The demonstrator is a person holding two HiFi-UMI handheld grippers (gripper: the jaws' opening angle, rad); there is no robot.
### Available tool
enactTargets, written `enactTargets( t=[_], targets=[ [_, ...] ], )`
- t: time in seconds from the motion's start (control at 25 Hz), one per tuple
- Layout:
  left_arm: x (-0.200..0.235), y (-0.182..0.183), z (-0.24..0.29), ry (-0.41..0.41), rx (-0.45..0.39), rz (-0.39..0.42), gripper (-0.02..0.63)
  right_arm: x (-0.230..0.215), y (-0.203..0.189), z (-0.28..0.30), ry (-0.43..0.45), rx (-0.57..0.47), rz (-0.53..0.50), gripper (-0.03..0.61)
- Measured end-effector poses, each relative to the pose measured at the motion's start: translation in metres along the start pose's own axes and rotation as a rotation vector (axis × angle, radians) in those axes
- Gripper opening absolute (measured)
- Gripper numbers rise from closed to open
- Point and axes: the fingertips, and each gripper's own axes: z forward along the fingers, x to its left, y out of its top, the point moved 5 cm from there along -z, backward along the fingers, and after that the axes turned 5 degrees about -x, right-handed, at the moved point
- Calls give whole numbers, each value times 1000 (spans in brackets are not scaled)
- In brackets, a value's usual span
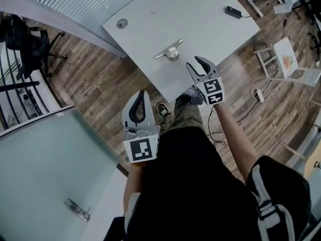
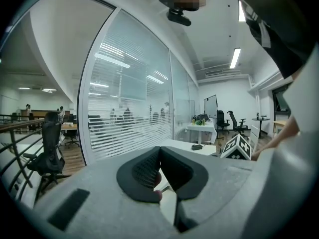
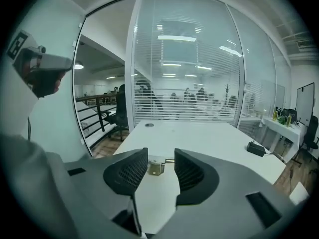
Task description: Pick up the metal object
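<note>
The metal object [image 1: 169,50], a silver lever handle on a round base, lies near the front edge of the white table [image 1: 200,19]. My right gripper [image 1: 194,63] hovers just short of it, over the table's edge, jaws open and empty. In the right gripper view the metal object [image 3: 157,166] shows in the gap beyond the right gripper [image 3: 160,154], with the pads apart from it. My left gripper [image 1: 141,93] hangs lower, over the wooden floor, with its jaws closed together and nothing between them. In its own view the left gripper [image 2: 160,149] points towards the table.
A small black box [image 1: 232,12] with a cable and a round grommet [image 1: 122,23] sit further back on the table. A glass door with a handle [image 1: 77,210] stands at lower left, a black chair [image 1: 30,39] at left. White furniture [image 1: 286,54] and a power strip [image 1: 257,93] are at right.
</note>
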Motion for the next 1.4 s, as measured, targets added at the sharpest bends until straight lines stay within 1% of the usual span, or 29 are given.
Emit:
enactTargets(
  t=[0.28,0.44,0.76,1.2,1.4],
  targets=[
    [7,-1,3,19,-1,-2,15,8,-26,25,42,87,-16,189],
    [5,-1,4,25,3,0,15,6,-42,38,58,143,-6,216],
    [7,-6,4,49,24,-3,15,6,-69,63,57,217,-5,239],
    [9,-10,4,75,37,-12,15,14,-86,98,78,264,9,270],
    [14,-11,3,93,44,-13,15,16,-83,110,72,245,36,285]
  ],
)
